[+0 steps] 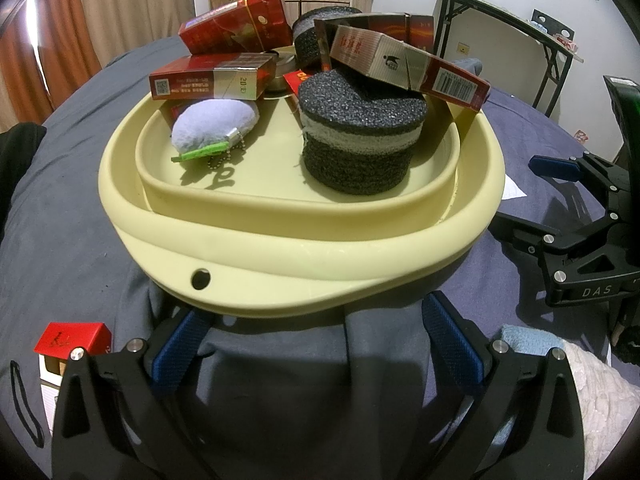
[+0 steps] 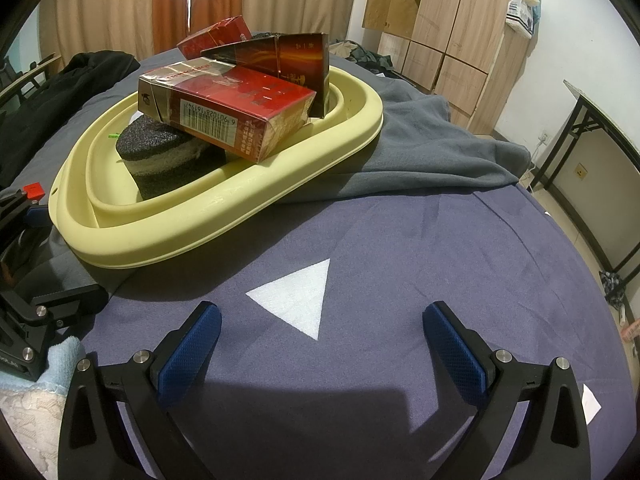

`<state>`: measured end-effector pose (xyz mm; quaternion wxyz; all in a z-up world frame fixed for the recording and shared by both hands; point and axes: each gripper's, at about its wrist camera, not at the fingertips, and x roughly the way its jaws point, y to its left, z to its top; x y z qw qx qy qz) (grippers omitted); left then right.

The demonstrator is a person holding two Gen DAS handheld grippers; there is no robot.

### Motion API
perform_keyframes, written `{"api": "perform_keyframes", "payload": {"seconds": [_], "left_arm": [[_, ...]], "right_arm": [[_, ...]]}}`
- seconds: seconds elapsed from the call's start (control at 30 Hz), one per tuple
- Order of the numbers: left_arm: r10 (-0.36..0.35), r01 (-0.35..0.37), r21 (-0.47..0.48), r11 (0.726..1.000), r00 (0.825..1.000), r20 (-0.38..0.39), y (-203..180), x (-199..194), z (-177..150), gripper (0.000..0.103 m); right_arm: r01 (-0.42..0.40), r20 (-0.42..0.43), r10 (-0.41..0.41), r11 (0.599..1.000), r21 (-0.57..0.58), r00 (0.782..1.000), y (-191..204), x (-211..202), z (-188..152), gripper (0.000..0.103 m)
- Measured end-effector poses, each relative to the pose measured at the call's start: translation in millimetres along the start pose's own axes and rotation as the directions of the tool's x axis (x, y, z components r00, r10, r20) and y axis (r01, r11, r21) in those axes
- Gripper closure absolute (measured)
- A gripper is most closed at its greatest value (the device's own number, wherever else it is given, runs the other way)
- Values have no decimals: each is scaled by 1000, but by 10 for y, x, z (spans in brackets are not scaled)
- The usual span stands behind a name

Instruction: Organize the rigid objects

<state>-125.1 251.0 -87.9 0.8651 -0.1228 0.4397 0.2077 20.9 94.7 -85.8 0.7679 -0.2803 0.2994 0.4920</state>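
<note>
Left hand-held gripper (image 1: 316,344): my jaws apart, empty, at basin's near rim.
Right hand-held gripper (image 2: 322,344): apart, empty, over bed.
Cigarette boxes (image 2: 224,116): heaped in yellow basin (image 1: 280,248) on bed.
Risk: top box overhangs the rim; a nudge could tip it out.
</note>
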Motion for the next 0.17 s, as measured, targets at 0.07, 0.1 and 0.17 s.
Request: {"api": "perform_keyframes", "payload": {"seconds": [0.07, 0.1, 0.17], "left_arm": [[0, 0, 0, 1000, 1000, 0, -4, 0, 1, 0], [1, -1, 1, 1000, 1000, 0, -7, 2, 1, 0], [1, -1, 0, 1000, 1000, 0, -3, 4, 3, 0]], "right_arm": [[0, 0, 0, 1000, 0, 1000, 0, 0, 0, 0], [0, 0, 0, 1000, 0, 1000, 1, -1, -1, 0], [0, 0, 0, 1000, 0, 1000, 0, 0, 0, 0]]}}
